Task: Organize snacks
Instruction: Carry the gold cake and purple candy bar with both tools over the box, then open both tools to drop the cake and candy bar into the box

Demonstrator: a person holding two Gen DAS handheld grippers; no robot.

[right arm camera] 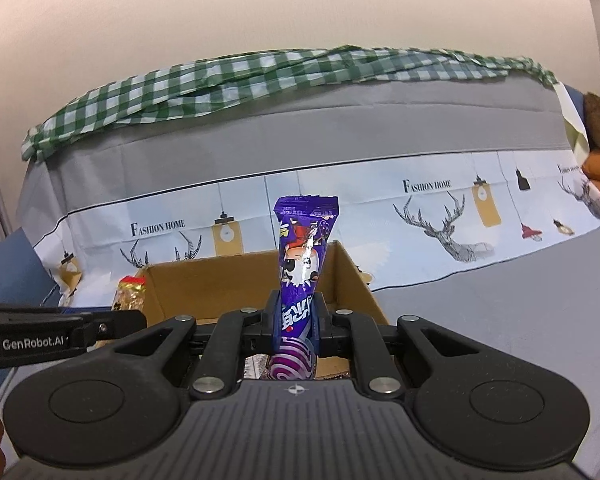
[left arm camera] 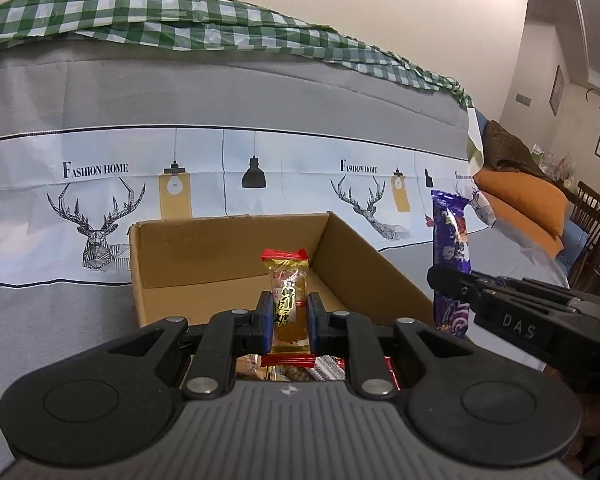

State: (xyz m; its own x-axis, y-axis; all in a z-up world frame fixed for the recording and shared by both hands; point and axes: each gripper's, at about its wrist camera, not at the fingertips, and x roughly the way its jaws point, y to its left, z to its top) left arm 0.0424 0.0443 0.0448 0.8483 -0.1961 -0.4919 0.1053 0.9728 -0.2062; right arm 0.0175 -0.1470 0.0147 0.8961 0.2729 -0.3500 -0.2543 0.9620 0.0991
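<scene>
My left gripper (left arm camera: 288,312) is shut on a yellow candy packet with red ends (left arm camera: 287,280), held upright above the near end of an open cardboard box (left arm camera: 228,248). My right gripper (right arm camera: 296,320) is shut on a purple snack packet (right arm camera: 303,240), also upright, over the same box (right arm camera: 220,280). In the left wrist view the purple packet (left arm camera: 450,240) and the right gripper (left arm camera: 456,280) stand at the right, beside the box's right wall. In the right wrist view the yellow packet (right arm camera: 131,292) and the left gripper (right arm camera: 120,322) show at the left.
Several snack packets (left arm camera: 324,368) lie below the grippers, mostly hidden. The box sits on a grey sofa cover with a deer-print band (left arm camera: 100,216). A green checked cloth (left arm camera: 180,20) drapes the sofa back. An orange cushion (left arm camera: 520,204) lies at the right.
</scene>
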